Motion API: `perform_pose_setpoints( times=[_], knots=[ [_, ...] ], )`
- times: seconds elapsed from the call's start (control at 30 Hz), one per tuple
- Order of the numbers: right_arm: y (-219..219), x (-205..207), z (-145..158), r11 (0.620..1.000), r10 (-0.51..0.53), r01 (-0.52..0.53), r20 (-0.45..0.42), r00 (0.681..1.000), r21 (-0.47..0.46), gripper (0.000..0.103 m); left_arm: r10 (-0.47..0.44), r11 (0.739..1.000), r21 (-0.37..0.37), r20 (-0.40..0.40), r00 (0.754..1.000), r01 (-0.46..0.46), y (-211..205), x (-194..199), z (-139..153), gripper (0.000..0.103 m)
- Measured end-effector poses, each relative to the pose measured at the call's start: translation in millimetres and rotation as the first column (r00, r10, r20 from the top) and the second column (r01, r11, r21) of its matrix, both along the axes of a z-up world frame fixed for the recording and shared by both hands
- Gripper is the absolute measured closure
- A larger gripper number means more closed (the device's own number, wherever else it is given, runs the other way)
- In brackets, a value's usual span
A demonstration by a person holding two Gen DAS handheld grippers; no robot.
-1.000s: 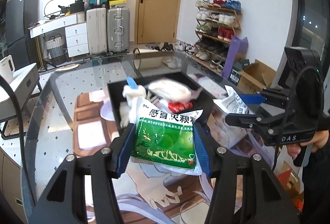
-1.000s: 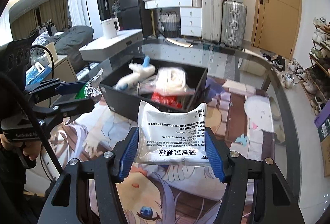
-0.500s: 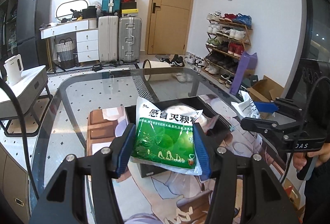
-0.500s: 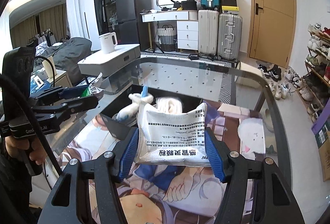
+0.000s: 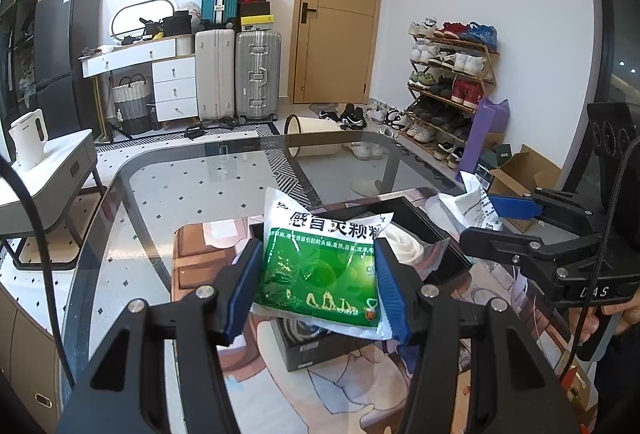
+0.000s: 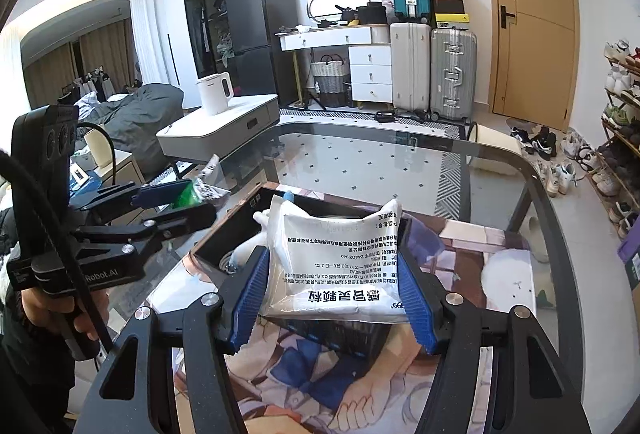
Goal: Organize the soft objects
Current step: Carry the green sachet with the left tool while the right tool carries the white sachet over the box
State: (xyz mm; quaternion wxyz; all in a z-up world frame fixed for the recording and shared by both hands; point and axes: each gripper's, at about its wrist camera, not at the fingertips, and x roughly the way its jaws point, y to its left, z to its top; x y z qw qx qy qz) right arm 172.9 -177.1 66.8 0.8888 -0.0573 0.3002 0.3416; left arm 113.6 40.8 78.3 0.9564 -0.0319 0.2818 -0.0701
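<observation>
My left gripper (image 5: 316, 290) is shut on a green and white medicine pouch (image 5: 320, 266), held above the near end of a black box (image 5: 436, 234). My right gripper (image 6: 334, 294) is shut on a white pouch with black print (image 6: 340, 258), held over the same black box (image 6: 224, 238). The box holds a white soft toy (image 6: 256, 246) and a white bundle (image 5: 404, 240). In the left wrist view the right gripper (image 5: 512, 210) is at the right with its white pouch (image 5: 464, 206). In the right wrist view the left gripper (image 6: 176, 202) is at the left.
The box stands on a printed anime mat (image 6: 320, 386) on a glass table (image 5: 192, 178). Beyond the table are suitcases (image 5: 236, 74), a white drawer unit (image 5: 172, 86), a shoe rack (image 5: 452, 82) and a low white side table with a kettle (image 6: 216, 94).
Both grippers have risen and pulled back with their pouches. The box looks smaller and lower, and its contents are now mostly hidden behind the pouches.
</observation>
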Motion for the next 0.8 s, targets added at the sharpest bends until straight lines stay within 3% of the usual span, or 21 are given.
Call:
perform_pose_setpoints(
  times=[0.57,0.8],
  knots=[
    [26.5,32.0,-19.8,0.996,0.047,-0.048,-0.011,0.999,-0.075,0.04,-0.019,1.0,0.009,-0.046,0.999,0.019,-8.8,38.9,-22.1,0.049],
    [36.5,42.2,-34.4,0.985,0.07,-0.07,-0.003,0.998,-0.155,0.04,-0.023,0.999,0.029,-0.064,0.998,0.025,-15.4,50.3,-31.5,0.049]
  ],
)
